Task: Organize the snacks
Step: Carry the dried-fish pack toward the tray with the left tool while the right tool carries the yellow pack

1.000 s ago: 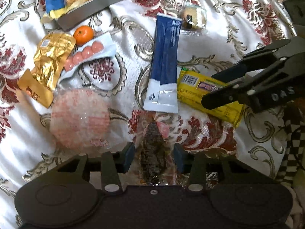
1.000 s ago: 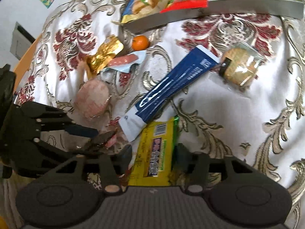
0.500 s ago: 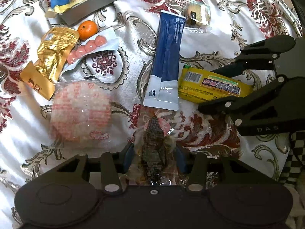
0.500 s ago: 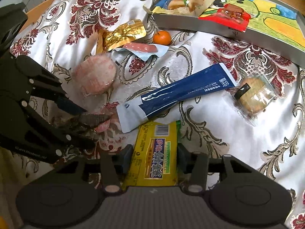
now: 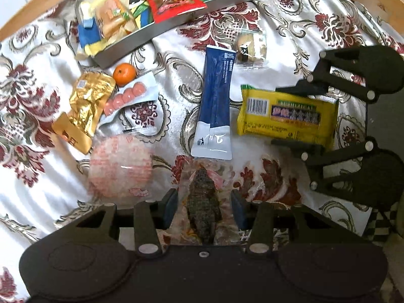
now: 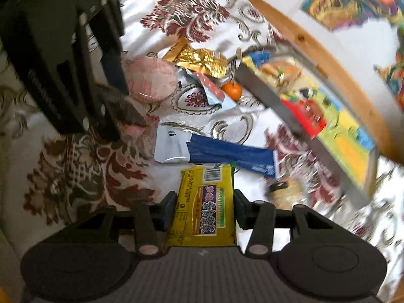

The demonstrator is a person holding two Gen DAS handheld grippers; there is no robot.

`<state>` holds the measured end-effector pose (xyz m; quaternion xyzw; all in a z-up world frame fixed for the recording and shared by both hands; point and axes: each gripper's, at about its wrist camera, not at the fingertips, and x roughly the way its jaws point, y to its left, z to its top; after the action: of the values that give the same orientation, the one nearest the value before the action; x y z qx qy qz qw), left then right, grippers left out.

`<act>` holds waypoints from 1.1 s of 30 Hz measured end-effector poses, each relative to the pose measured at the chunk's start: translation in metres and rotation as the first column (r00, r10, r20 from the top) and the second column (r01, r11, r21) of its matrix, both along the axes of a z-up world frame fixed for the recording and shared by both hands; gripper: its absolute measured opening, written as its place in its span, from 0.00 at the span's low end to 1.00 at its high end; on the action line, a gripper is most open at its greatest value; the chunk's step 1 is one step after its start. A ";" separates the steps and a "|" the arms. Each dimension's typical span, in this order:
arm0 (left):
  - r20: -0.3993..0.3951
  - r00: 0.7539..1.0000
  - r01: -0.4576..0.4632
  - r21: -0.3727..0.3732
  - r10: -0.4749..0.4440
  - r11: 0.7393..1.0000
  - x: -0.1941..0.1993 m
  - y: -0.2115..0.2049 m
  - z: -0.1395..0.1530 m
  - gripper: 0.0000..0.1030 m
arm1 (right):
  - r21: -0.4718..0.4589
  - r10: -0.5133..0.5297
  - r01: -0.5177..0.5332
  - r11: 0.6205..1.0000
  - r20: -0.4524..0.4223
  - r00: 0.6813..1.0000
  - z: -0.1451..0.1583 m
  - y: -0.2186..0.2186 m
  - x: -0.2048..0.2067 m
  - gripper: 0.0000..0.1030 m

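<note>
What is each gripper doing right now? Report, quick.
Left gripper: shut on the clear packet.
Right gripper: shut on the yellow packet.

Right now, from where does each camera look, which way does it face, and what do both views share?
Left wrist: sits on the left claw, looking forward over the clear packet of dark dried snack between its fingers; the right claw shows at the right.
Right wrist: sits on the right claw, looking along the yellow packet toward the tray; the left claw shows at the left.
Shared: blue pouch, orange, yellow packet.
</note>
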<state>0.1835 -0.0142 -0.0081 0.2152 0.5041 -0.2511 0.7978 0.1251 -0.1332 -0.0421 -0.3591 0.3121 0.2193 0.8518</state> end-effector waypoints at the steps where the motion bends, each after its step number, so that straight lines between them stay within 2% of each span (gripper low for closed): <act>1: 0.006 1.000 0.003 0.006 -0.003 1.000 -0.002 0.000 0.002 0.46 | -0.017 0.009 -0.009 1.000 0.022 1.000 0.000 0.000 -0.003 0.49; 6: 0.031 0.999 0.018 0.038 -0.019 0.999 -0.011 -0.002 0.011 0.46 | -0.075 0.044 -0.036 0.997 0.104 0.994 0.000 0.004 -0.009 0.49; 11: 0.016 1.000 0.019 0.057 -0.020 0.998 -0.017 -0.003 0.021 0.46 | -0.079 0.063 -0.053 0.995 0.129 0.990 0.002 0.004 -0.012 0.49; 20: 0.088 0.996 0.017 0.083 -0.024 0.996 -0.030 -0.008 0.044 0.46 | -0.081 0.068 -0.053 0.995 0.201 0.977 0.009 0.001 -0.017 0.49; 26: 0.157 0.987 0.010 0.069 -0.020 0.998 -0.028 -0.015 0.060 0.46 | -0.048 0.031 -0.019 0.999 0.263 0.964 0.018 -0.005 -0.014 0.49; 33: 0.260 0.965 -0.033 -0.005 0.033 0.999 -0.009 -0.025 0.073 0.46 | 0.012 -0.035 0.033 0.999 0.354 0.935 0.035 -0.019 0.000 0.49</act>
<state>0.1747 -0.0394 0.0649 0.2377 0.3987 -0.2076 0.8610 0.1254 -0.1518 -0.0068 -0.3845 0.1592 0.1374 0.8988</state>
